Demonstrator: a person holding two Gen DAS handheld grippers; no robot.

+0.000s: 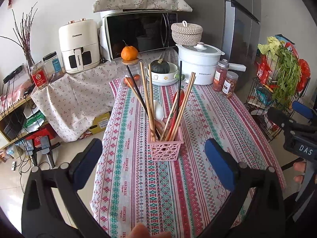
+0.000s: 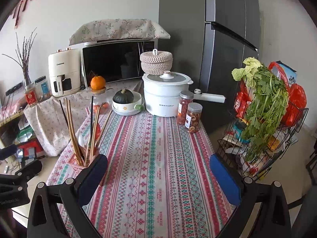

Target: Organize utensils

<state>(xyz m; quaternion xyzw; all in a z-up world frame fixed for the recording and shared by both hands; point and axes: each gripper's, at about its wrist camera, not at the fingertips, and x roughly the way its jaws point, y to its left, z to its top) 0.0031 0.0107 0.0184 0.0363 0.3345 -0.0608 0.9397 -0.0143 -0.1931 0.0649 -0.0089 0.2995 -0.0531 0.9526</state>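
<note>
My left gripper (image 1: 153, 156) and right gripper (image 2: 158, 173) both stand spread wide, empty. The pink perforated plastic basket (image 1: 165, 148) of wooden chopsticks (image 1: 150, 99) sits mid-desk, near me. Likely light, tippy; grasp low on its walls.

At the far end of my striped tablecloth (image 2: 158, 158) stand a white pot (image 2: 164, 97), two jars (image 2: 190, 113) and a bowl with a green squash (image 2: 123, 97). Behind them I see a microwave (image 2: 116, 63) and an air fryer (image 2: 63, 73).
</note>
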